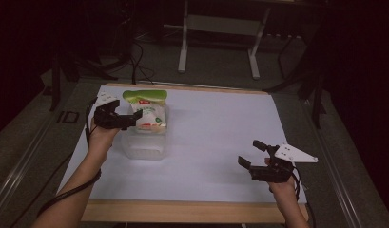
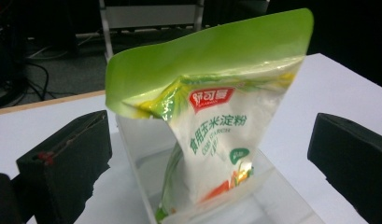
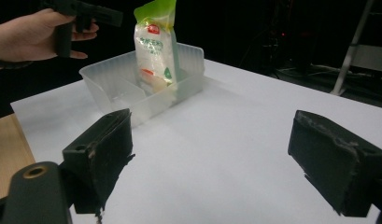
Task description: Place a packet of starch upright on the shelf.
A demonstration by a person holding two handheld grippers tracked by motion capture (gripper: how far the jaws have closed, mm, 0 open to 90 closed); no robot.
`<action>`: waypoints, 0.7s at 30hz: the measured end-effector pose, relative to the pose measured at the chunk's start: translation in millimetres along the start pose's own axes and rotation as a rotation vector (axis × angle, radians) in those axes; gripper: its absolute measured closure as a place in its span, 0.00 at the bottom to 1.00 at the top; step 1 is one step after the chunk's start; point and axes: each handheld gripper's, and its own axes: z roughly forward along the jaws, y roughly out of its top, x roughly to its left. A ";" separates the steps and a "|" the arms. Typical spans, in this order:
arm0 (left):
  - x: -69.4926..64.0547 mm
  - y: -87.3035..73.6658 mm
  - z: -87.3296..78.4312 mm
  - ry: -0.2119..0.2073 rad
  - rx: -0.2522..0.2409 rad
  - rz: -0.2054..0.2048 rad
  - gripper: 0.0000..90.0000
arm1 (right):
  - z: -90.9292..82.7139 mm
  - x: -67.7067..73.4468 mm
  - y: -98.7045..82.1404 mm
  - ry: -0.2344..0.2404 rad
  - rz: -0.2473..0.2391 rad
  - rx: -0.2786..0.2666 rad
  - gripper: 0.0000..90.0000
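Left tongs (image 1: 128, 118), spread wide, hover beside a starch bag (image 1: 150, 114) propped upright in a clear tub (image 1: 143, 151), apparently just released. Right tongs (image 1: 253, 154) rest spread above the bench (image 1: 216, 123).

Your table (image 1: 182, 211): wooden, under a white sheet (image 1: 216, 142).
On your sheet: clear plastic bin (image 1: 143, 148), left side.

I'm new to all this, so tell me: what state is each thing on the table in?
Bag: standing upright in the tub, sealed, not gripped.
Tub: clear plastic, lidless, on the white table.
Left gripper: jaws open, beside the bag.
Right gripper: jaws open, holding nothing.
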 end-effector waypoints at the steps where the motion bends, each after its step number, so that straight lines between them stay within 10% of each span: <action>1: -1.0 -0.9 -3.5 0.001 0.001 0.005 0.00 | 0.4 0.3 -0.2 0.002 -0.001 0.001 0.15; 21: -36.4 -27.0 -59.0 -0.063 -0.037 0.047 0.00 | 6.2 3.4 -5.0 0.015 -0.011 0.030 0.15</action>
